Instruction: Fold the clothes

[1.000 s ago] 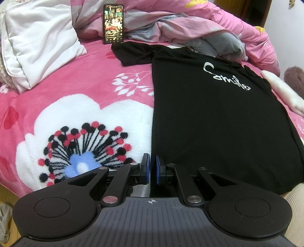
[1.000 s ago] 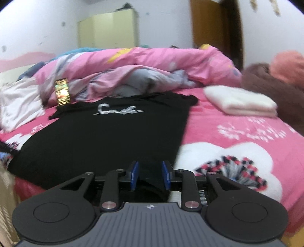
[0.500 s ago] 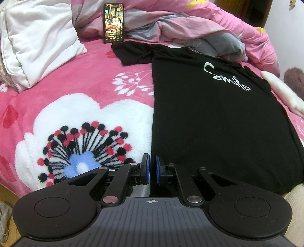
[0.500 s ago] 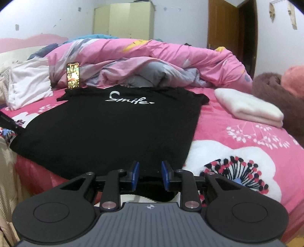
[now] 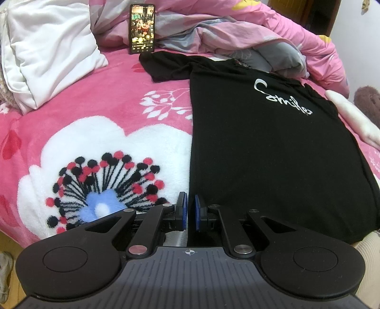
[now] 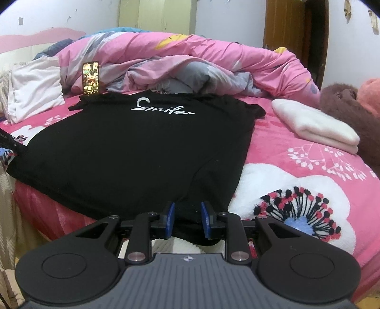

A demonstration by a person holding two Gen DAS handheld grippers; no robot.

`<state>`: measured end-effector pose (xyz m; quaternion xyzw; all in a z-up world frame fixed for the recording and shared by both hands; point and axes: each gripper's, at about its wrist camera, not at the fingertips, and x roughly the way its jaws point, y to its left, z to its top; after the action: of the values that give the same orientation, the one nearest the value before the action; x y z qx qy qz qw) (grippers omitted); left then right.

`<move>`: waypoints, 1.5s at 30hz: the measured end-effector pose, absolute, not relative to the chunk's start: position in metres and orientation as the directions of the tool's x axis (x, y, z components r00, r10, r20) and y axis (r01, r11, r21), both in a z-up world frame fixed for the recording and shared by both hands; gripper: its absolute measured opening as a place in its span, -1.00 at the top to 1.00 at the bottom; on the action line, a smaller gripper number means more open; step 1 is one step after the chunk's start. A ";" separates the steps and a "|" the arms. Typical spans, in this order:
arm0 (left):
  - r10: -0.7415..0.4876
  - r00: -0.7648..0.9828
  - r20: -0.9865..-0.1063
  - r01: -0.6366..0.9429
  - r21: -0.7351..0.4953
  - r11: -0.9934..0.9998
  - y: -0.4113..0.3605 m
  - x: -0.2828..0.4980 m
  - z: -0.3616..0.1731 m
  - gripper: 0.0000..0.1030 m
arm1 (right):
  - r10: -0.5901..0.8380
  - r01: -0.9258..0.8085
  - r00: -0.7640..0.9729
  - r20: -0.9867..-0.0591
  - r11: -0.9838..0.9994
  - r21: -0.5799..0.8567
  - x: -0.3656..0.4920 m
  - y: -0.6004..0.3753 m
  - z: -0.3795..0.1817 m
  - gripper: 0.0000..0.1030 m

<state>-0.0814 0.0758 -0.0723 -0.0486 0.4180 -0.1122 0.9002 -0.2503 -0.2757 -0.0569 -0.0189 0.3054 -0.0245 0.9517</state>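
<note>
So the black t-shirt (image 5: pixel 266 147) is spread out flat on the bed, front up, with a white cursive "Smile" print (image 6: pixel 161 108) across the chest. The collar end points toward the rumpled duvet and the hem runs along the near edge of the mattress, a bit of it drooping over the side. One short sleeve (image 5: pixel 166 65) sticks out toward the phone, the other (image 6: pixel 257 110) toward the folded white cloth.

The left gripper (image 5: pixel 189 212) sits at the hem corner on its side. Its blue pads (image 5: pixel 182 211) are nearly together with just a thin slit between them, right at the shirt's side edge. Honestly can't tell if any fabric is pinched in there. The right gripper (image 6: pixel 187 219) is at the opposite hem corner, jaws clearly apart, with black fabric lying in the gap between the pads but not squeezed.

Under the shirt is a pink fleece blanket (image 5: pixel 99 111) with big white flowers (image 6: pixel 299 202) that have black and red dotted centres. A phone (image 5: pixel 142 28) with a lit screen stands upright against the pink and grey duvet (image 6: pixel 190 61), just beyond the sleeve. A white pillow (image 5: pixel 49 47) is off to the left, well apart from the shirt. The folded white cloth (image 6: pixel 315 123) lies near the right sleeve, and beside it there's something brown and fuzzy (image 6: pixel 344 107). A pale cabinet (image 6: pixel 156 16) and a wooden door (image 6: pixel 287 35) are at the back wall.
</note>
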 end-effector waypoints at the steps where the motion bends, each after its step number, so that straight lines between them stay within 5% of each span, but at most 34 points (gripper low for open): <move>1: -0.243 0.625 -0.742 0.161 -0.182 0.970 0.076 -0.081 -0.072 0.88 | -0.055 0.034 0.811 -0.583 0.998 -0.047 -0.250 -0.275 -0.057 0.50; 7: -0.243 0.626 -0.741 0.161 -0.183 0.970 0.075 -0.081 -0.073 0.88 | -0.050 0.042 0.799 -0.600 0.999 -0.028 -0.244 -0.277 -0.060 0.49; 9: -0.244 0.626 -0.741 0.161 -0.183 0.970 0.076 -0.081 -0.073 0.87 | -0.057 0.050 0.802 -0.595 0.998 -0.027 -0.242 -0.278 -0.061 0.66; 10: -0.244 0.626 -0.741 0.161 -0.184 0.970 0.076 -0.081 -0.073 0.88 | -0.059 0.058 0.806 -0.590 0.998 -0.019 -0.242 -0.279 -0.061 0.90; 20: -0.239 0.626 -0.742 0.164 -0.174 0.971 0.075 -0.081 -0.072 0.87 | -0.207 0.295 0.877 -0.433 0.944 0.147 -0.300 -0.338 -0.030 0.92; 27: -0.230 0.627 -0.744 0.167 -0.161 0.973 0.073 -0.083 -0.071 0.87 | -0.220 0.382 0.857 -0.465 0.877 0.291 -0.308 -0.375 -0.054 0.93; 36: -0.235 0.632 -0.739 0.177 -0.157 0.972 0.074 -0.084 -0.072 0.87 | -0.207 0.429 0.806 -0.555 0.851 0.305 -0.304 -0.383 -0.092 0.93; 45: -0.228 0.666 -0.710 0.194 -0.130 0.972 0.076 -0.093 -0.057 0.84 | -0.316 0.520 0.757 -0.573 0.821 0.235 -0.315 -0.404 -0.073 0.90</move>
<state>-0.0935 0.0759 -0.0570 -0.0217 0.3921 -0.1158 0.9124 -0.3146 -0.4041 -0.0733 0.1936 0.2641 -0.2280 0.9170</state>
